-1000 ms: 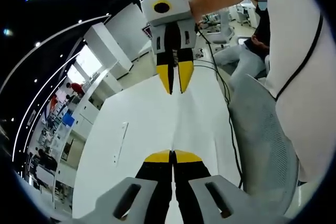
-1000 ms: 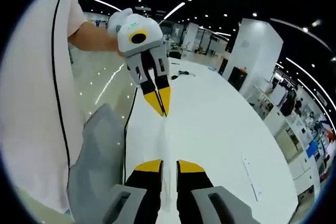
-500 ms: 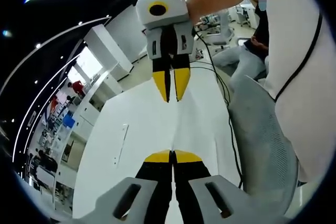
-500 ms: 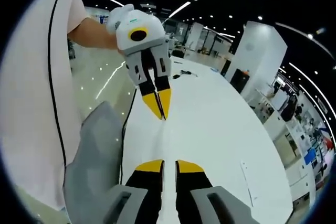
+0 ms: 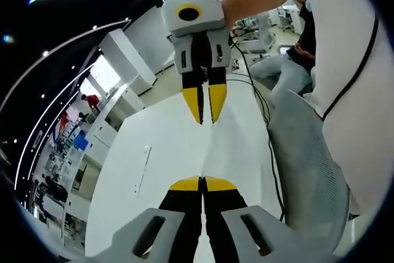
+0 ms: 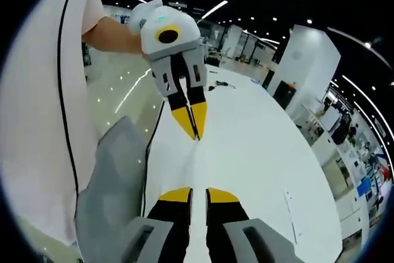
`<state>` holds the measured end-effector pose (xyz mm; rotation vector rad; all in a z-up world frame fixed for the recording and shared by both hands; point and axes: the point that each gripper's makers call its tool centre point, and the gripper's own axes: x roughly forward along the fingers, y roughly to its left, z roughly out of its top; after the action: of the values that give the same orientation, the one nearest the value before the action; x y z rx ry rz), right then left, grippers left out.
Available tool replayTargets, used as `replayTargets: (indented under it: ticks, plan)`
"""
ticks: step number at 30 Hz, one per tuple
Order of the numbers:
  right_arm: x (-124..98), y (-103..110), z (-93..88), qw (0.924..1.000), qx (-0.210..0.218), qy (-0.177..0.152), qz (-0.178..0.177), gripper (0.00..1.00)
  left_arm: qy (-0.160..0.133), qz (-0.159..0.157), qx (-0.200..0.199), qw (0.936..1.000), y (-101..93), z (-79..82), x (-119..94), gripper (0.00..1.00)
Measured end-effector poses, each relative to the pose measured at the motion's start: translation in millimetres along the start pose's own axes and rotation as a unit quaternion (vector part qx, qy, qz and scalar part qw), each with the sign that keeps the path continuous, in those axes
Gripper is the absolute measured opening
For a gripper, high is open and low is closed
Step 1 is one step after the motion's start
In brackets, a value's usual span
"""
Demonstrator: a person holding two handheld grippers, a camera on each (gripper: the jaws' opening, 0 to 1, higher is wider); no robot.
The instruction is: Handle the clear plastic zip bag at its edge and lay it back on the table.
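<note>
while both grippers point at each other over the white table (image 5: 166, 152), the clear bag (image 5: 209, 152) hangs stretched between their tips, showing as little more than a faint sheet with one thin straight edge.

in the left gripper view, the left gripper (image 5: 203, 183) rises from 6 o'clock with its yellow tips pressed together on the near end of that edge. the right gripper (image 5: 206, 120) comes down from 12 o'clock, tips pointing back at the camera. its fingers show a dark slit higher up but meet at the points, where the far end of the bag's edge is pinched.

in the right gripper view, the right gripper (image 6: 198, 194) sits at 6 o'clock, its yellow tips nearly together with a narrow slit between them, and the bag (image 6: 196, 164) runs up from that slit. the left gripper (image 6: 196, 135) reaches in from 11 o'clock, tips closed on the bag's other end. the bag is up off the table (image 6: 258, 152), held at both ends.

a thin pale strip (image 5: 143, 167) lies on the table at 9 o'clock of the left gripper view. a grey chair (image 5: 308, 164) stands at 4 o'clock, beside the person's white shirt (image 5: 351, 90), and a black cable (image 5: 261, 100) trails along the table edge.
</note>
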<state>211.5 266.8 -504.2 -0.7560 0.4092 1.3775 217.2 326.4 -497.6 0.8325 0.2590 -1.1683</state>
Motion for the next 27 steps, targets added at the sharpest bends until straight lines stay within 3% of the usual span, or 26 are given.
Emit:
replayTargets:
  ticks: [15,27]
  plan:
    - [12,9,-0.6,0.9997,-0.001,0.007,0.021,0.0,-0.009,0.006,0.004,0.9999,-0.2,8.1,2,0.0]
    - [13,8,-0.7,0.9998,0.0,0.01,0.017,0.0,-0.009,0.008,-0.001,0.9999,-2.1,5.1,2,0.0]
